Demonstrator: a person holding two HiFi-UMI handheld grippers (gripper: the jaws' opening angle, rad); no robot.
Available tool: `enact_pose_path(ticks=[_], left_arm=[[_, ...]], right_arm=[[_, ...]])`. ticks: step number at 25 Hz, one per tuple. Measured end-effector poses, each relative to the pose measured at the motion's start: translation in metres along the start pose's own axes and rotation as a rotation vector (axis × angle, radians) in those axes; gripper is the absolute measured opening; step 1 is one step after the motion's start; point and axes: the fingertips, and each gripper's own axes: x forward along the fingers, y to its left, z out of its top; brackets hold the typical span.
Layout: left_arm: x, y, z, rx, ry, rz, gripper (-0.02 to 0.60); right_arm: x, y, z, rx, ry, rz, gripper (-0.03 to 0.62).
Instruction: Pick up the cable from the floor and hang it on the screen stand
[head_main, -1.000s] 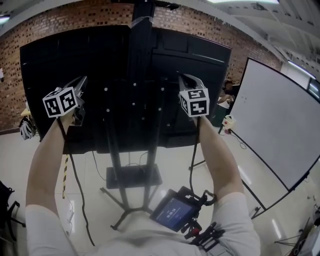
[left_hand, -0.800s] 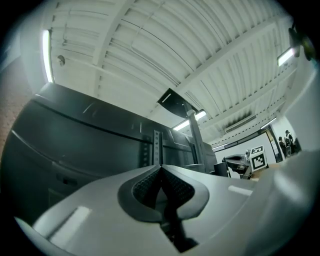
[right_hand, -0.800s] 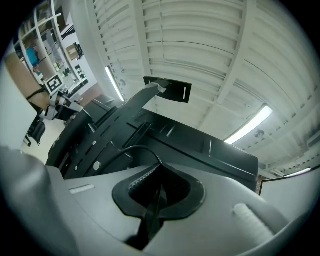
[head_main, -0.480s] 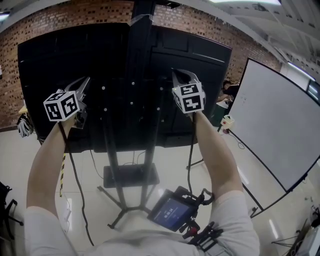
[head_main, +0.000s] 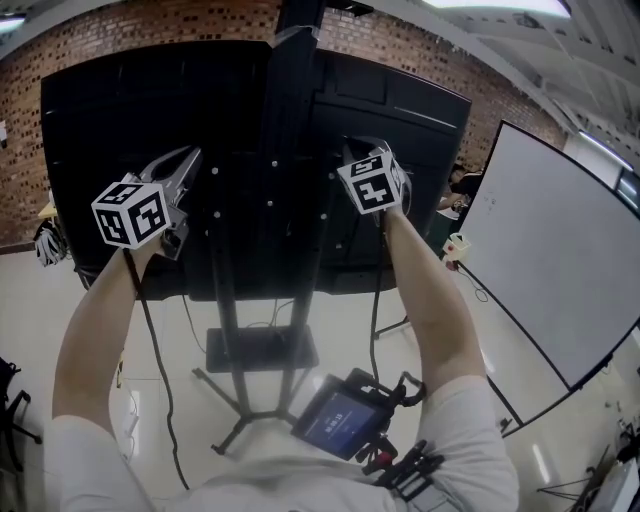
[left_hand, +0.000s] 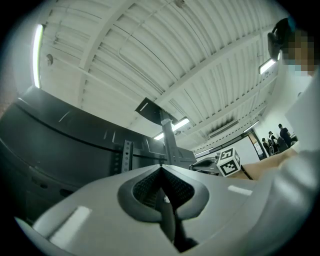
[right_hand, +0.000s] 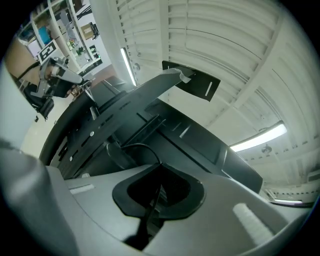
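The big black screen (head_main: 100, 120) shows its back, mounted on the screen stand (head_main: 292, 110). Both grippers are raised against it. My right gripper (head_main: 350, 150) is just right of the stand's column and is shut on a thin black cable (right_hand: 135, 146). In the right gripper view the cable arcs out of the closed jaws (right_hand: 160, 167) towards the stand's bracket. My left gripper (head_main: 190, 158) is left of the column, beside the perforated mounting rail (left_hand: 126, 156). Its jaws (left_hand: 161, 168) are shut, and nothing shows past their tips.
A whiteboard (head_main: 560, 260) stands at the right, with a paper cup (head_main: 458, 243) by its near edge. The stand's base plate (head_main: 262, 350) and legs sit on the floor below. A small screen device (head_main: 345, 420) hangs at the person's chest. Behind is a brick wall (head_main: 150, 25).
Both grippers have risen and closed in on the stand's column: the left moved right, the right moved left and up. Both stayed shut.
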Motion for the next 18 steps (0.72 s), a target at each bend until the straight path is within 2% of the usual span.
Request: enact_pose_path(ticks=[4, 8, 13, 18], left_arm=[[0.002, -0.020, -0.004, 0.001, 0.005, -0.051, 0.002], [0.005, -0.048, -0.029, -0.017, 0.031, -0.097, 0.002], [0.009, -0.077, -0.103, -0.028, 0.132, -0.117, 0.003], [0.002, -0.096, -0.182, -0.027, 0.242, -0.100, 0.003]], right_arm=[[0.005, 0.002, -0.011, -0.056, 0.066, -0.004, 0.021], [0.003, 0.002, -0.017, -0.075, 0.085, -0.014, 0.021], [0.002, 0.003, -0.027, -0.072, 0.098, -0.015, 0.021], [0.002, 0.004, -0.031, -0.069, 0.091, -0.013, 0.021]])
